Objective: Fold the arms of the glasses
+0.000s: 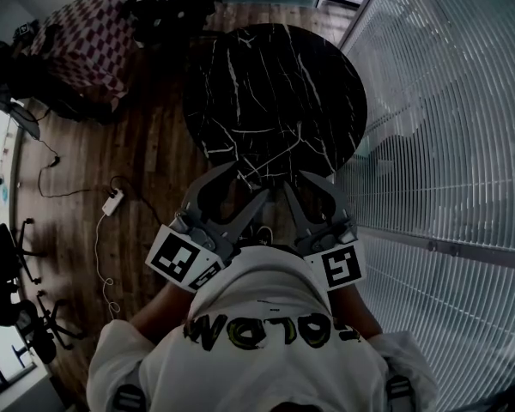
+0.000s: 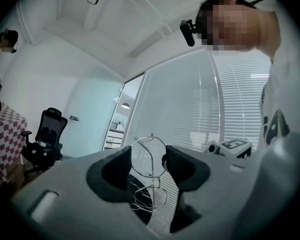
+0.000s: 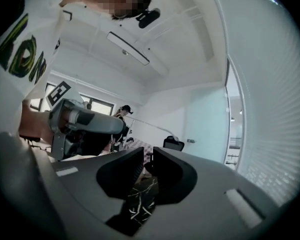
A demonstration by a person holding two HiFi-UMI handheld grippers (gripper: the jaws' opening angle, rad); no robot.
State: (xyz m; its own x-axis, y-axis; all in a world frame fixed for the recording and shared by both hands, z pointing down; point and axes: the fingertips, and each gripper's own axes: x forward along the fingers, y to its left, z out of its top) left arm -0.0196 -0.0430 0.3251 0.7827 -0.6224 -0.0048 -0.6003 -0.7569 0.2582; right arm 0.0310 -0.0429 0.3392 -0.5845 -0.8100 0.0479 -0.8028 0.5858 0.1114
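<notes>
Black table (image 1: 275,84) veined white, red-and-white checked cloth (image 1: 90,37), brown plank floor (image 1: 146,153), silver-wire glasses (image 2: 149,156).

Room over the marble table (image 1: 275,93), seemingly; slatted blinds (image 1: 446,101) wall off the right.

I hold my left gripper (image 1: 245,183) and right gripper (image 1: 302,183) side by side just in front of my white shirt (image 1: 266,303), with their tips leaning toward each other over the near edge of the round black marble table (image 1: 275,84). The wood floor (image 1: 146,144) carries a power strip (image 1: 112,202) to my left. Blinds (image 1: 446,101) run along my right.
</notes>
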